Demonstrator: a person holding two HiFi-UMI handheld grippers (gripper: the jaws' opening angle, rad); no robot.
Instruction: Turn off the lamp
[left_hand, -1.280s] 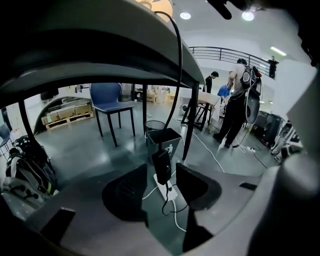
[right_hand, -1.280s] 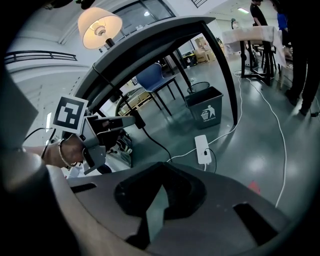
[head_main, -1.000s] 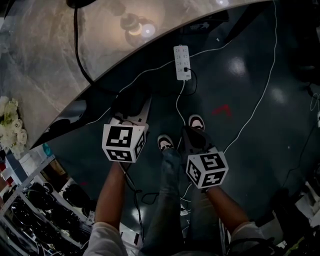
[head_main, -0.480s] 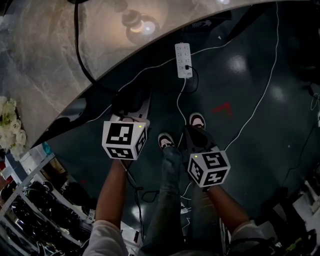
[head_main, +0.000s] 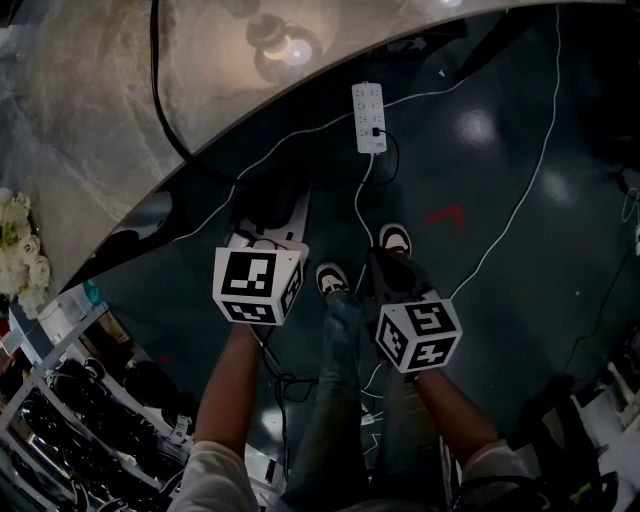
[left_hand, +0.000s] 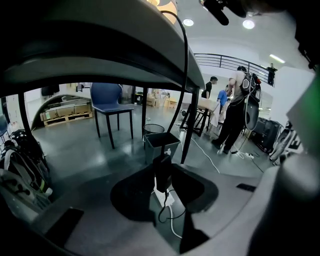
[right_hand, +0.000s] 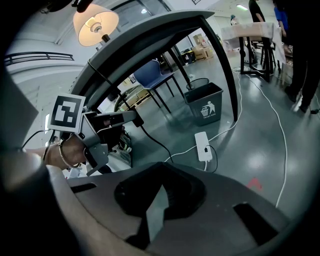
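Now one lamp (right_hand: 95, 22) glows, left gripper (right_hand: 127, 118) fingers clamped on its cord switch (left_hand: 162, 171), right gripper (right_hand: 159, 187) fingers together.

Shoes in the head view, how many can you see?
2. One shoe peeks out at the middle, its heel under the person's leg; the other shoe is up and right of it, its heel hidden too.

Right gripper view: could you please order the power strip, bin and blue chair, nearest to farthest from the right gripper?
1. Power strip, just ahead, centre.
2. Bin, directly behind it.
3. Blue chair, farthest, back left.
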